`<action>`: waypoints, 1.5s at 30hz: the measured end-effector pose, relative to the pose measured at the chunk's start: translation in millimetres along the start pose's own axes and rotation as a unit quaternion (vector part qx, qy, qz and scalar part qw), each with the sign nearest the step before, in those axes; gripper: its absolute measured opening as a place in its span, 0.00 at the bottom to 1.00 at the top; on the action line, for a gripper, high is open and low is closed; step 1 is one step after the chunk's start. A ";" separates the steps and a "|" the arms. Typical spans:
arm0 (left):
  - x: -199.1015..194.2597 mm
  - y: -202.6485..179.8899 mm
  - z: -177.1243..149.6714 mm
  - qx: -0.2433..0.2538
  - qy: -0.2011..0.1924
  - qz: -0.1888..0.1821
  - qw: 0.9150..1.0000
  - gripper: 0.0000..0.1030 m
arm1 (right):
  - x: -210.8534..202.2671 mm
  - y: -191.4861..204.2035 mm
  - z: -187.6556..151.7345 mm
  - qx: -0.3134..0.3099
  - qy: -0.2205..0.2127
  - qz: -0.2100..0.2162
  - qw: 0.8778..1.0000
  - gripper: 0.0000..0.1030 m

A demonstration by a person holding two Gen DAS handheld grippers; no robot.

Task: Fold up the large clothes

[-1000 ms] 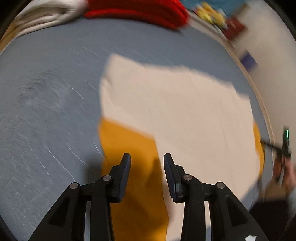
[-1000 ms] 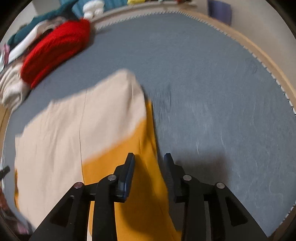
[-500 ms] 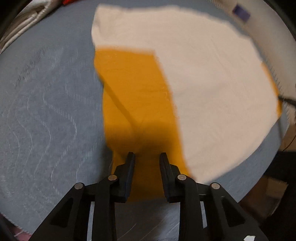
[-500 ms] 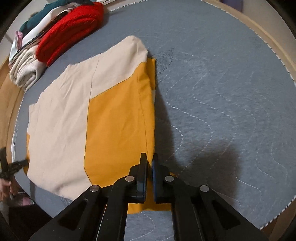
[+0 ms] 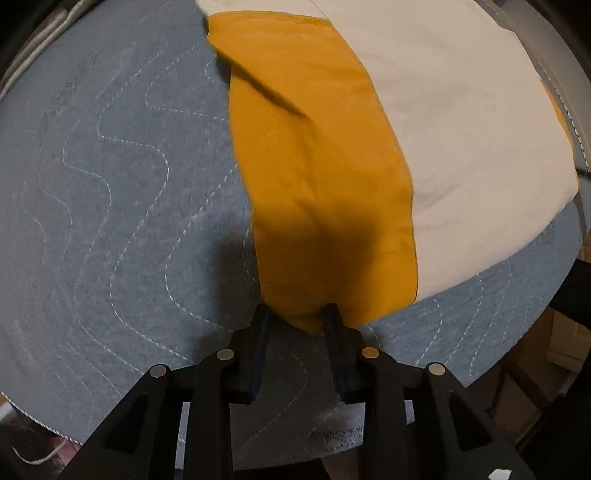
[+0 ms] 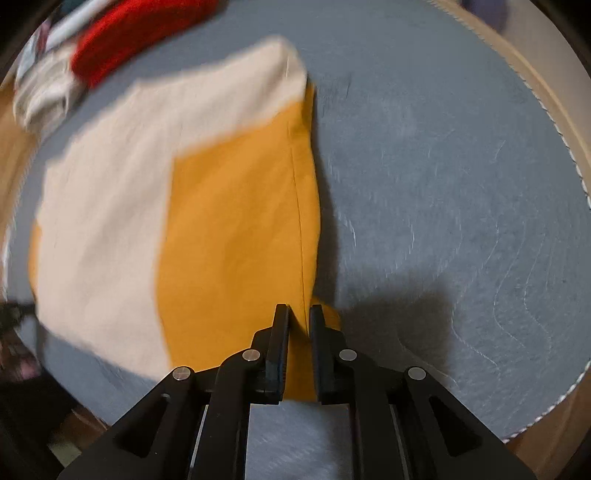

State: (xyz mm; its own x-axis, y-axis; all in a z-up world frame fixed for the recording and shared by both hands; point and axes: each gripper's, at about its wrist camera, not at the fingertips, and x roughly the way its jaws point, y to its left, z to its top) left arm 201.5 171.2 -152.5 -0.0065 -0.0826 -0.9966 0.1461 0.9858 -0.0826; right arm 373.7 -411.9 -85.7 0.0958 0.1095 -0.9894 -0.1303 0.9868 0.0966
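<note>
A large cream and mustard-yellow garment (image 5: 369,155) lies spread on the grey quilted mat (image 5: 110,221). It also shows in the right wrist view (image 6: 184,221). My left gripper (image 5: 297,319) sits at the near corner of the yellow panel, its jaws apart with the yellow cloth bunched between them. My right gripper (image 6: 299,321) is shut on the yellow edge of the garment along its seam and lifts it slightly off the mat (image 6: 443,184).
A red knit garment (image 6: 140,33) and folded pale clothes (image 6: 44,92) lie at the mat's far left edge. The mat's stitched rim (image 6: 565,155) and a wooden surface run along the right. Bare mat lies to the right of the garment.
Both grippers came down to the garment's near yellow edge. The right one closed on the cloth and now raises it. The left one moved in until the yellow corner sits between its jaws.
</note>
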 end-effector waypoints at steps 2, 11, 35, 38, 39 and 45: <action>-11.3 -6.1 -2.7 0.016 -0.016 0.013 1.000 0.23 | 13.7 -6.4 -8.4 0.000 0.032 -0.017 0.999 0.13; -60.1 -10.0 7.9 0.019 -0.080 0.002 0.997 0.23 | -10.2 -10.2 -18.4 -0.019 -0.004 -0.070 0.997 0.13; -115.6 -75.1 12.8 -0.013 -0.199 0.053 0.978 0.23 | -105.3 45.8 -38.6 -0.096 -0.149 -0.078 0.981 0.14; -148.6 -98.5 -9.1 -0.029 -0.256 0.031 0.966 0.23 | -147.7 79.6 -47.1 -0.066 -0.215 -0.067 0.972 0.14; -156.3 -107.1 -21.0 -0.033 -0.273 0.024 0.961 0.23 | -156.8 89.7 -53.7 -0.060 -0.235 -0.066 0.968 0.15; -152.3 -124.2 -59.0 -0.090 -0.330 0.007 0.940 0.25 | -163.6 146.4 -95.7 -0.030 -0.283 -0.049 0.957 0.20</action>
State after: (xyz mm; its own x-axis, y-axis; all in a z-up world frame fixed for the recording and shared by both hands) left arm 126.0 69.9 9.2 0.6170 -0.0830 -0.7826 -0.0283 0.9914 -0.1274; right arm 244.5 -296.8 79.9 0.6279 0.0813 -0.7740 -0.1488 0.9887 -0.0169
